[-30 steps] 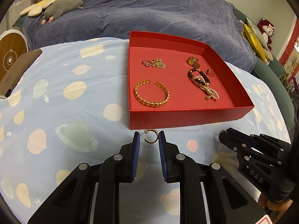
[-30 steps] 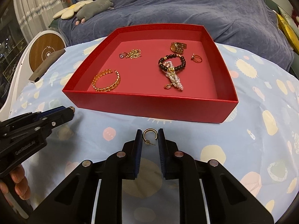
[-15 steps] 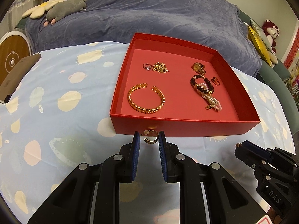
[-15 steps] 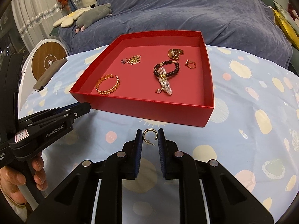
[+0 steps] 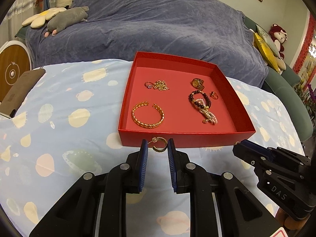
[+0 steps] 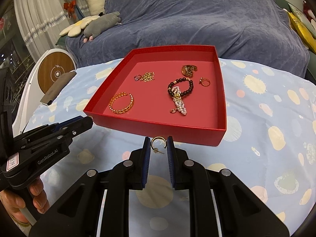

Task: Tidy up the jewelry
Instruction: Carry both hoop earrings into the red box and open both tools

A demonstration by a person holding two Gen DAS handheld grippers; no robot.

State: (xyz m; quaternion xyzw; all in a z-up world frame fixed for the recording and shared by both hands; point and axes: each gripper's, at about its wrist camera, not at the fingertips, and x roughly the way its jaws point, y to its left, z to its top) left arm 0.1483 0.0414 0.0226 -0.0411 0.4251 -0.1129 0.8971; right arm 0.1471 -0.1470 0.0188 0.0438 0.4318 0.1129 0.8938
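A shallow red tray (image 5: 183, 138) sits on the patterned cloth. Inside it, an open gold cuff bracelet (image 5: 147, 115) lies near the front-left corner, with a ring (image 5: 148, 84) touching a gold chain (image 5: 161, 85) toward the back left. A gold watch (image 5: 197, 83), small ring (image 5: 213, 94), and overlapping dark-bead bracelet (image 5: 199, 98) and pearl bracelet (image 5: 208, 115) occupy the right half. Two gold hoop earrings, one (image 5: 159, 144) and another (image 6: 158, 144), are each pinched between blue pads in front of the tray's front wall.

Table w/ blue spotted cloth (image 5: 75, 102) – red box (image 5: 177, 138), brown case (image 5: 19, 90) on it.
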